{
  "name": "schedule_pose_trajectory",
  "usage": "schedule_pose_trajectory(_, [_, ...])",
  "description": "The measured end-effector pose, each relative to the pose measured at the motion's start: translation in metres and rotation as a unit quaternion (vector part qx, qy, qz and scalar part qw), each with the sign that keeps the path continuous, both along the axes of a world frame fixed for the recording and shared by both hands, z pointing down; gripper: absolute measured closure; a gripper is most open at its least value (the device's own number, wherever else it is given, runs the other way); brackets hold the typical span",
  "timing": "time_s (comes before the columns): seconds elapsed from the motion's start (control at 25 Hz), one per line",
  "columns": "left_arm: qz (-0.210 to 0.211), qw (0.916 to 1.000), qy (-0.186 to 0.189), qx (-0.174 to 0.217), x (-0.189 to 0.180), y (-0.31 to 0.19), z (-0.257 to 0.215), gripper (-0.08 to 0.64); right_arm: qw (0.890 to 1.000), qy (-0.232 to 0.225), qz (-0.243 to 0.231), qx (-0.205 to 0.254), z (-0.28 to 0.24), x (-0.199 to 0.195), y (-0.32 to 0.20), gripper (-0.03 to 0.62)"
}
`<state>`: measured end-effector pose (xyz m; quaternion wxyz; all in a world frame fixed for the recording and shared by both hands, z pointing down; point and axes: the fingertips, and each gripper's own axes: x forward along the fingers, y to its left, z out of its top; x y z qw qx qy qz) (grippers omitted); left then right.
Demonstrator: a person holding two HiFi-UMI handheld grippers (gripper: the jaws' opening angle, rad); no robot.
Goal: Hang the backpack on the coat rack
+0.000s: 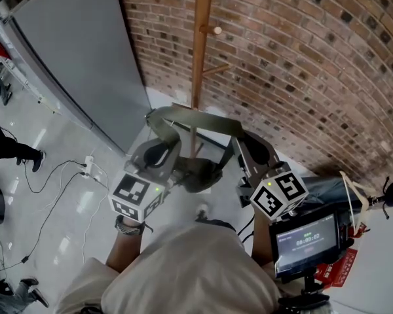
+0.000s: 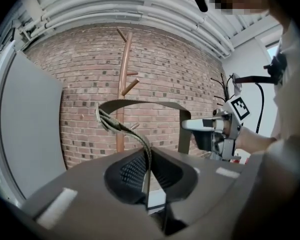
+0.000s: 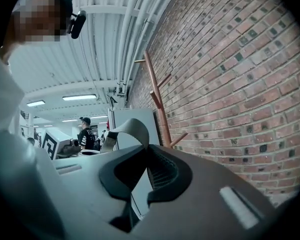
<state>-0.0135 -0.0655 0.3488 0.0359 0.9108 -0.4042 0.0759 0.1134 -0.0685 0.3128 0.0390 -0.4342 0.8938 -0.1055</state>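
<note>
An olive backpack strap [image 1: 195, 118] is stretched as a wide loop between my two grippers, and the dark backpack body [image 1: 200, 174] hangs beneath it. My left gripper [image 1: 161, 142] is shut on the strap's left end; in the left gripper view the webbing [image 2: 146, 151] is pinched between the pads. My right gripper [image 1: 249, 146] is shut on the right end, where the strap [image 3: 126, 132] curls out of the jaws. The wooden coat rack [image 1: 200, 44] stands straight ahead against the brick wall, its pegs [image 2: 131, 86] above the strap.
A grey panel [image 1: 78, 51] leans on the wall to the left of the rack. Cables and a power strip [image 1: 88, 165] lie on the white floor at the left. A small screen [image 1: 308, 237] on a stand is at my right. People stand at the far left [image 1: 3, 146].
</note>
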Motion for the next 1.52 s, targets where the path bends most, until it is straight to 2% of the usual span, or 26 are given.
schedule_pose_trajectory(0.32, [-0.034, 0.9993, 0.0, -0.015, 0.006, -0.028, 0.009, 0.545, 0.999, -0.008, -0.035, -0.018, 0.009, 0.008, -0.033, 0.584])
schedule_pose_trajectory(0.52, [-0.04, 0.9988, -0.005, -0.028, 0.005, -0.036, 0.019, 0.545, 0.999, -0.011, -0.043, -0.028, 0.016, 0.006, -0.048, 0.583])
schedule_pose_trajectory(1.12, [0.004, 0.9979, -0.019, -0.062, -0.007, -0.07, 0.05, 0.545, 0.998, 0.007, 0.004, -0.068, 0.048, -0.005, -0.085, 0.584])
schedule_pose_trajectory(1.52, [0.015, 0.9958, -0.03, -0.085, -0.017, -0.089, 0.073, 0.545, 0.994, 0.004, 0.007, -0.105, 0.073, -0.015, -0.103, 0.583])
